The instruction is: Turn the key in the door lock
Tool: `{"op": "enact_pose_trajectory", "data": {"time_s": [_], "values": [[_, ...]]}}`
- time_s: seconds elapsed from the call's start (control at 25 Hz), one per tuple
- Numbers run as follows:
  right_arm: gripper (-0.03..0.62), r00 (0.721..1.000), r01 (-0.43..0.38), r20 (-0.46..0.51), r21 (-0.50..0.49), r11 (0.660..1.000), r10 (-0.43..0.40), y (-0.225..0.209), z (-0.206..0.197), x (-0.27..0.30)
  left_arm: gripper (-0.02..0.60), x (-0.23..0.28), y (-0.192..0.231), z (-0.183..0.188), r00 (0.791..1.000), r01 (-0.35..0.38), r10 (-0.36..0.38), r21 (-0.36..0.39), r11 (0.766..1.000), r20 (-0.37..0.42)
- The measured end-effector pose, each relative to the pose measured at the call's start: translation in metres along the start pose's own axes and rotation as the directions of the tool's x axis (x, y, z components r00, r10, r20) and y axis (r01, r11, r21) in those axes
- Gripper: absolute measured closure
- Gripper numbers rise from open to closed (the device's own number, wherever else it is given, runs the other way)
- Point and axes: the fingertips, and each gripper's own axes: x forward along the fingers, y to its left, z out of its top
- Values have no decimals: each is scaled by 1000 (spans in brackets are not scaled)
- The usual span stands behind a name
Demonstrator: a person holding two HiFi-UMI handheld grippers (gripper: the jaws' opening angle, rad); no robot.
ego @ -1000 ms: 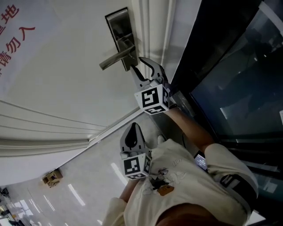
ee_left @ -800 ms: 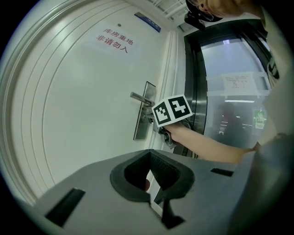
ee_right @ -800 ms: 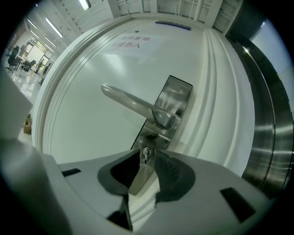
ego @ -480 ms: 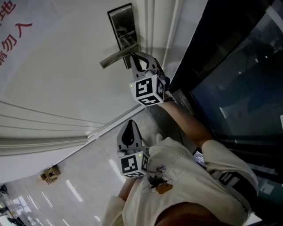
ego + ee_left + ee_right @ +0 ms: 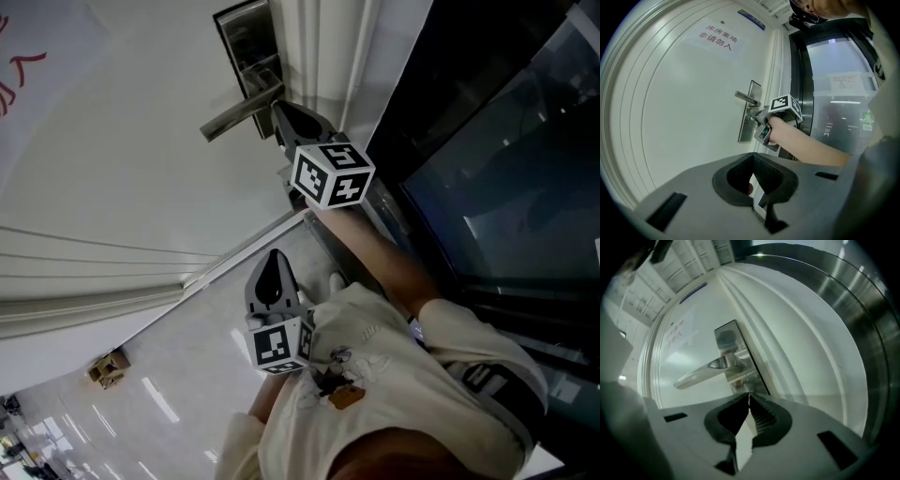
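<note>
The right gripper [image 5: 279, 111], jaws just closed to a narrow pinch, has rolled at the brushed-steel lock plate [image 5: 242, 42] below the silver lever handle [image 5: 232, 116]. The key cannot be made out between them, but the turn seems underway.

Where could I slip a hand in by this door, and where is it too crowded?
Free: the white door panel left of the lock plate and below the lever handle. Crowded: the corner under the lever handle by the door frame, where the right gripper sits, its jaws having just closed at the plate. What they pinch, I cannot make out.
</note>
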Motion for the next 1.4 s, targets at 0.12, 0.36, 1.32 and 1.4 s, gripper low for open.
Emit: {"op": "enact_pose_trajectory", "data": {"time_s": [0.12,0.36,1.32,1.4], "values": [[577,1000,-19,17,206,978,15,-4,0,0,575,-1,1,-1,1000,-1,1,-1,1000,-4],[576,998,-57,55,535,843,32,-9,-4,0,575,-3,4,-4,1000,-2,2,0,1000,-12],[445,984,-180,124,697,694,130,-8,1,-27,575,-9,10,-5,1000,-11,11,-9,1000,-9],[447,985,-173,100,515,839,142,-2,9,-37,575,-9,9,-6,1000,-9,9,-10,1000,-10]]}}
